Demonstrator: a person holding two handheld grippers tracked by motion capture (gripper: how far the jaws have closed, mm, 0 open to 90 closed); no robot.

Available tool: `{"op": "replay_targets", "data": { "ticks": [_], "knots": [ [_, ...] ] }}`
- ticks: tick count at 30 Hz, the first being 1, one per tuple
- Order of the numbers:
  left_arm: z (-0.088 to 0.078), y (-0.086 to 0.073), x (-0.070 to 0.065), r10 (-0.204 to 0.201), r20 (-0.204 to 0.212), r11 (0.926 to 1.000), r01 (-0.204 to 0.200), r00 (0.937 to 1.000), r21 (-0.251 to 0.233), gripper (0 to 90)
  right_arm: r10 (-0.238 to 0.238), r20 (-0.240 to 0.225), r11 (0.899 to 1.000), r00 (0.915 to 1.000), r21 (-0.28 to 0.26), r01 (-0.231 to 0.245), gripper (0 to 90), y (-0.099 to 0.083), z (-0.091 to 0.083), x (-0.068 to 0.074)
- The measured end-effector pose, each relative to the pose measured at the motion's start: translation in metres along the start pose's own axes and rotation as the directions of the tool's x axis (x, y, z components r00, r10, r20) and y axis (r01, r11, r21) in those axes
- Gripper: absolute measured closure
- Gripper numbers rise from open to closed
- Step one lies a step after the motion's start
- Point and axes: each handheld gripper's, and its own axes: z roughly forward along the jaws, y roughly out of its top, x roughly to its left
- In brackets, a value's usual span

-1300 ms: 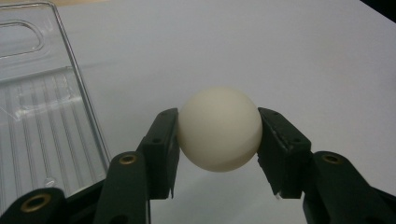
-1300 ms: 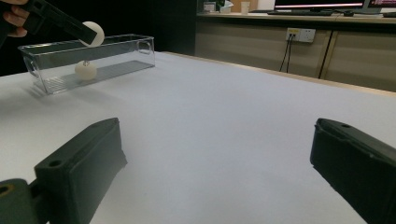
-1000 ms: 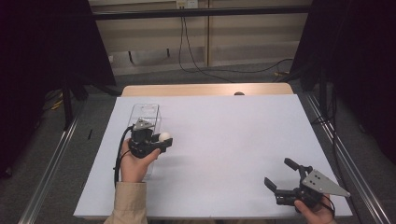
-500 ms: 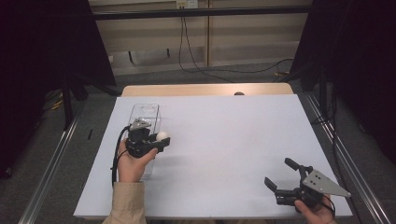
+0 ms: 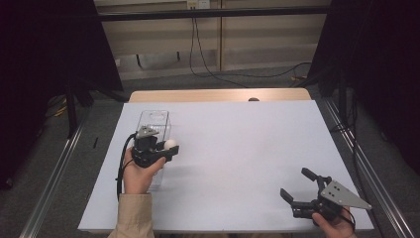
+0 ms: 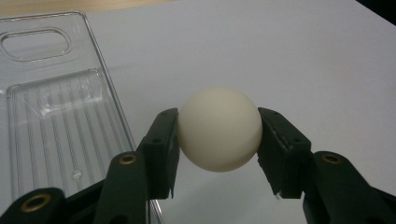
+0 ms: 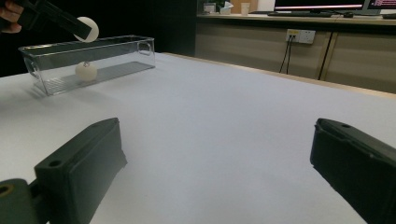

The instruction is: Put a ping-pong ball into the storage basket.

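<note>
My left gripper (image 5: 170, 148) is shut on a white ball (image 6: 219, 128), both pads pressing its sides. It holds the ball in the air beside the right long wall of a clear plastic bin (image 5: 153, 119) on the left of the white table. In the right gripper view the held ball (image 7: 87, 29) hangs above the bin (image 7: 116, 49), and a second white ball (image 7: 86, 71) lies inside it. My right gripper (image 5: 294, 182) is low at the table's near right corner, open, with nothing between its jaws (image 7: 217, 154).
The white table top (image 5: 247, 139) stretches between the two grippers. A wooden strip (image 5: 218, 95) runs along its far edge. Metal rails (image 5: 54, 173) flank the table, and cables (image 5: 218, 74) lie on the floor beyond.
</note>
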Motion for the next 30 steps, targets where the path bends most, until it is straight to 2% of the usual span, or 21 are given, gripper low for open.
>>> {"op": "replay_targets", "data": {
  "ticks": [30],
  "knots": [
    [-0.0077, -0.0004, 0.0058, -0.008, -0.028, 1.0, 0.008, 0.9996, 0.0, 51.0, 0.006, 0.003, 1.0, 1.0, -0.004, -0.006, 1.9, 0.0, 0.0, 0.0]
  ]
}}
